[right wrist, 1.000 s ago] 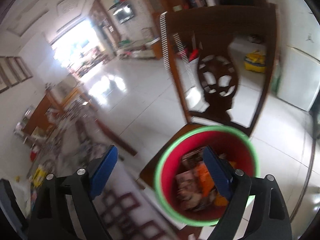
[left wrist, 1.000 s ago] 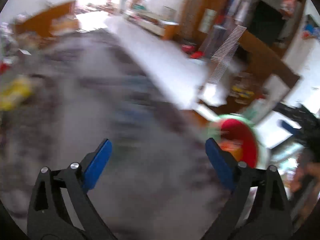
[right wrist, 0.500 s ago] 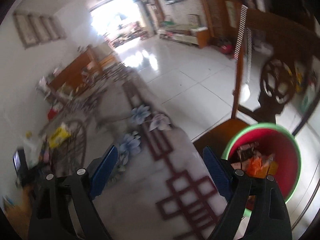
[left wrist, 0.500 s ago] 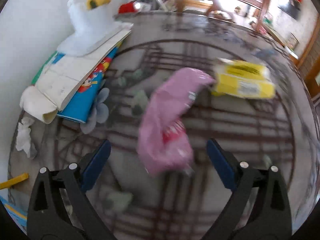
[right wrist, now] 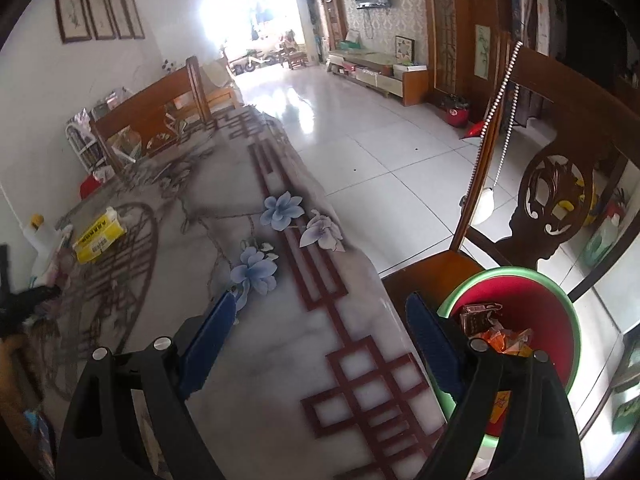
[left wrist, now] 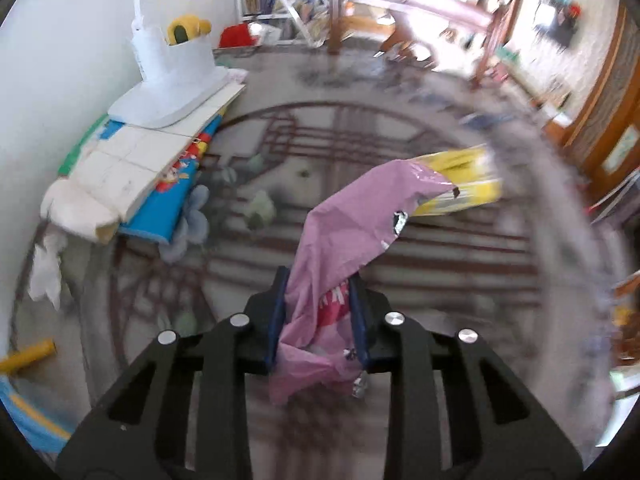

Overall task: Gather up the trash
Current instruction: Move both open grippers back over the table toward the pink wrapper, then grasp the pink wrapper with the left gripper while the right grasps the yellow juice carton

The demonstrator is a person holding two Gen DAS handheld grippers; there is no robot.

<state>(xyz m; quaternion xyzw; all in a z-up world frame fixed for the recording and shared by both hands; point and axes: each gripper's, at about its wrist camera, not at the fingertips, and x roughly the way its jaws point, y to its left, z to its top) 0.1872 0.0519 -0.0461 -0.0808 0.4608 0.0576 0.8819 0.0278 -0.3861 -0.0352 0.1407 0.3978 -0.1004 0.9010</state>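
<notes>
A pink wrapper point(left wrist: 352, 236) is clamped between the fingers point(left wrist: 279, 316) of the left gripper point(left wrist: 320, 316), lifted off the desk point(left wrist: 440, 248). A yellow packet point(left wrist: 464, 188) is seen behind it. The right gripper point(right wrist: 320, 336) is held with fingers apart and nothing between them; beside it, a red bin point(right wrist: 552, 320) of trash is set on a chair point(right wrist: 432, 276).

Daylight is flooding through the far doorway point(right wrist: 248, 12), glaring off the white tiled floor point(right wrist: 360, 140). A carved chair point(right wrist: 560, 184) is standing beside the table point(right wrist: 280, 360); frames point(right wrist: 100, 8) are hanging on the wall.
</notes>
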